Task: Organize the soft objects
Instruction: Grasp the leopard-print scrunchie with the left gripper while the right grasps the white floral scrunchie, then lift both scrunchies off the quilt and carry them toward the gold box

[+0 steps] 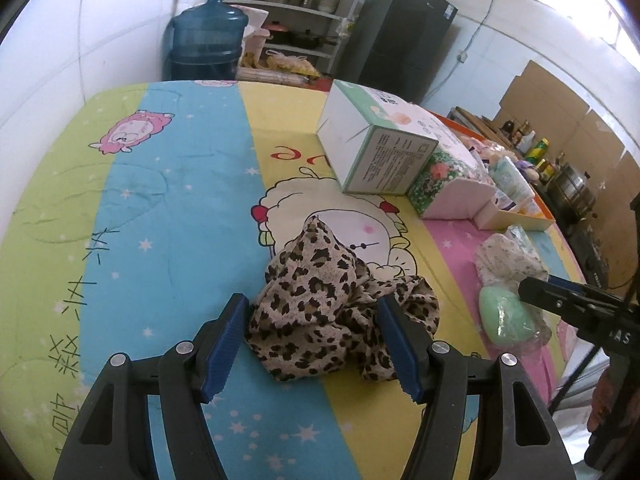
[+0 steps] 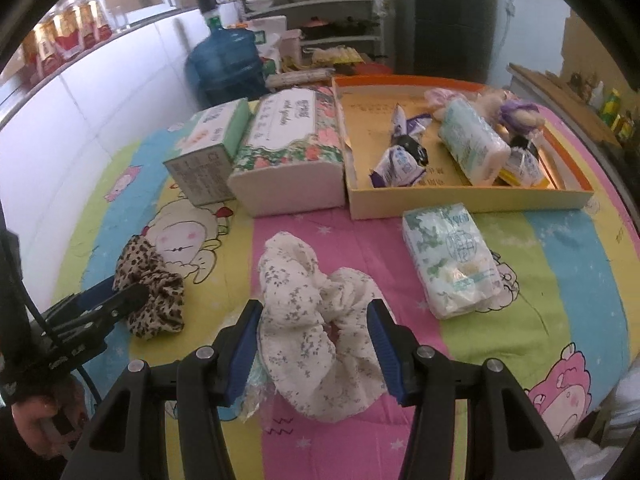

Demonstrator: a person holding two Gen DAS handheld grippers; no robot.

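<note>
While both grippers were lowered over the patterned quilt [image 2: 560, 248], each stood astride a separate crumpled cloth, apparently so that the 2 soft items could be taken up together. At the lower centre of the left wrist view, the left gripper [image 1: 312, 344] stood spread wide with the leopard-print cloth [image 1: 320, 304] between its blue pads [image 1: 224, 344]; the pads flanked the fabric's edges and no squeeze showed, so it was judged released and holding nothing. At the lower centre of the right wrist view, the right gripper [image 2: 316, 352] bracketed the white floral cloth [image 2: 308, 320], with the pads lying against the bunched fabric on both sides; whether they pressed on it or merely touched it could not be told. A pale green soft item in clear wrap [image 1: 506, 316] lay just beside that cloth, at the right of the left wrist view. The open orange-rimmed box [image 2: 472, 200], at the upper right of the right wrist view, already held several wrapped soft packs, which marked it as the probable collection point. 1 wrapped tissue pack [image 2: 452, 260] lay outside it, right of centre, unsorted. 2 tissue boxes, 1 green-and-white [image 2: 208, 160] and 1 floral [image 2: 292, 152], stood side by side left of the box. Both cloths remained on the quilt, not yet lifted.
</note>
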